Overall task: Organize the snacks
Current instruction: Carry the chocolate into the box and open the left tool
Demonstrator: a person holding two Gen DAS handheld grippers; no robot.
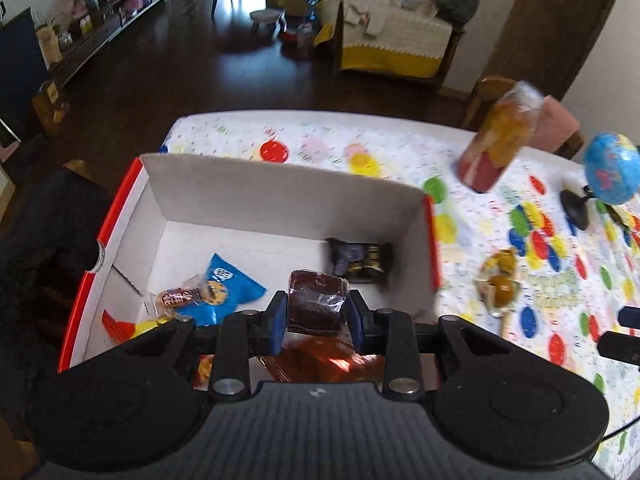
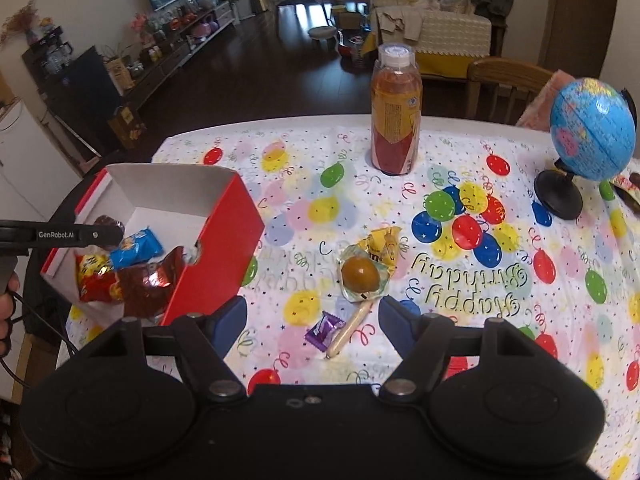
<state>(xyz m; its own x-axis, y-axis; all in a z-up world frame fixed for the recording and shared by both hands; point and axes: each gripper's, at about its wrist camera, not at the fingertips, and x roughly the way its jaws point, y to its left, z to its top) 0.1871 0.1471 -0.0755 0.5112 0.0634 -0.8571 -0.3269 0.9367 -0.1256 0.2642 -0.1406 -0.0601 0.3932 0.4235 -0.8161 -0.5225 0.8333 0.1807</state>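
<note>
- Red-sided cardboard box (image 2: 218, 240), white inside, stands at the table's left edge on a balloon-print tablecloth (image 2: 460, 288) lettered "Happy Birthday".
- Left gripper (image 1: 318, 312) hangs above the open box, its blue pads (image 1: 278, 322) closed narrowly on a dark brown wrapped cake (image 1: 316, 300), which sits between them clear of the box floor.
- Box contents, left wrist view: a blue packet (image 1: 224, 292), a small brown-and-orange wrapped sweet (image 1: 180, 300) lying on it, a dark packet (image 1: 360, 262) against the far right corner, and a red-orange foil bag (image 1: 324, 360) directly below the gripper. A red and yellow pack (image 1: 120, 326) shows at the near left, partly hidden.
- Right gripper (image 2: 312, 320) is held above the tablecloth just right of the box, jaws set wide apart with nothing between them.
- Loose snacks on the cloth ahead of the right gripper: a clear-wrapped brown egg-like item (image 2: 360, 274), possibly a braised egg, overlapping a yellow packet (image 2: 382, 246); a purple candy (image 2: 323, 330); a pale sausage stick (image 2: 350, 330) touching the candy.
- Further back stand an upright drink bottle (image 2: 395, 120) and, at right, a blue globe (image 2: 592, 130) on a black base.
</note>
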